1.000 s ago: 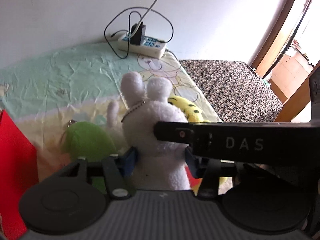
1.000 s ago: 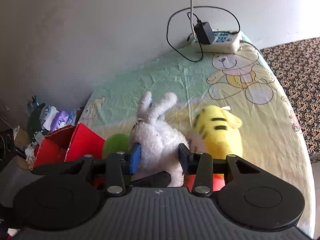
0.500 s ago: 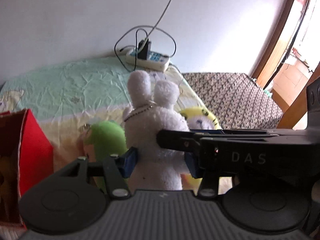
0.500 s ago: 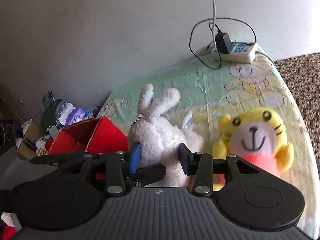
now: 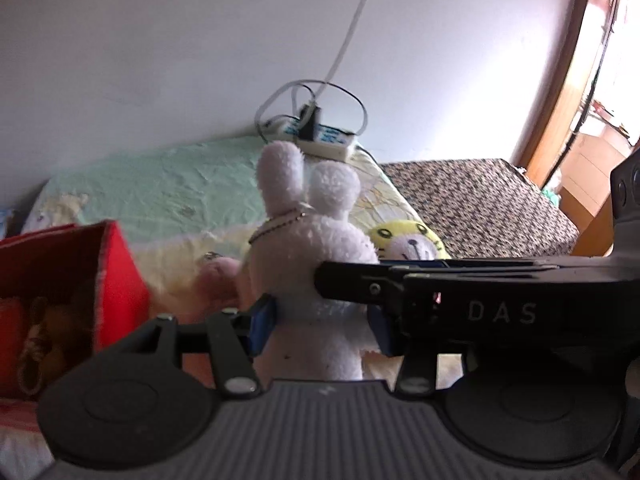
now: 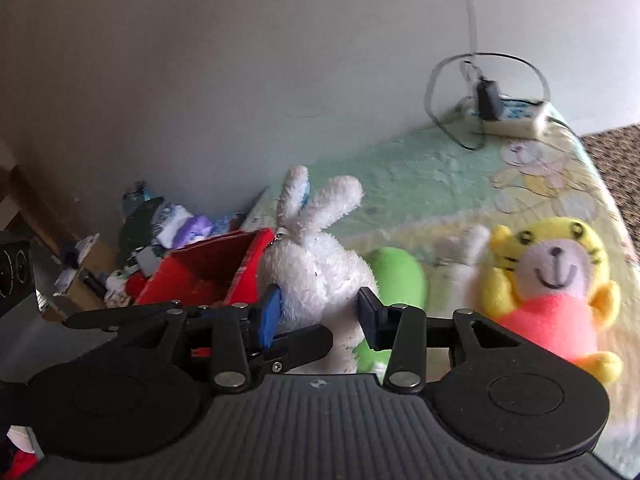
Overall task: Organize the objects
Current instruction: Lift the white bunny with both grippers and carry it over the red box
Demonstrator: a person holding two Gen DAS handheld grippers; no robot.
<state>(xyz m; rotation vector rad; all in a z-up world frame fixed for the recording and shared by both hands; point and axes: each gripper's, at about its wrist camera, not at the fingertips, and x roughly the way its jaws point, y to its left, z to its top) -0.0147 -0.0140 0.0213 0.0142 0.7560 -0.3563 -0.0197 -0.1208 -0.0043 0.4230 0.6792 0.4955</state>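
Observation:
Both grippers are shut on the same white plush rabbit [image 5: 316, 256], held upright above the bed. My left gripper [image 5: 322, 326] clamps its lower body; my right gripper [image 6: 318, 314] clamps the rabbit [image 6: 316, 268] from another side and crosses the left wrist view as a black bar. A red box [image 5: 60, 280] with toys inside stands to the left, also in the right wrist view [image 6: 208, 268] just behind the rabbit. A yellow tiger plush [image 6: 552, 276] lies on the bed at right. A green plush [image 6: 396, 276] lies behind the rabbit.
The bed has a pale green cartoon sheet [image 6: 420, 168]. A power strip [image 5: 320, 142] with cables sits at the far edge by the wall. A patterned mattress [image 5: 480, 204] lies to the right. Clutter [image 6: 160, 228] is piled on the floor at left.
Both grippers have carried the rabbit up and leftwards, towards the red box, which now sits closer. The tiger plush stays on the bed, further to the right.

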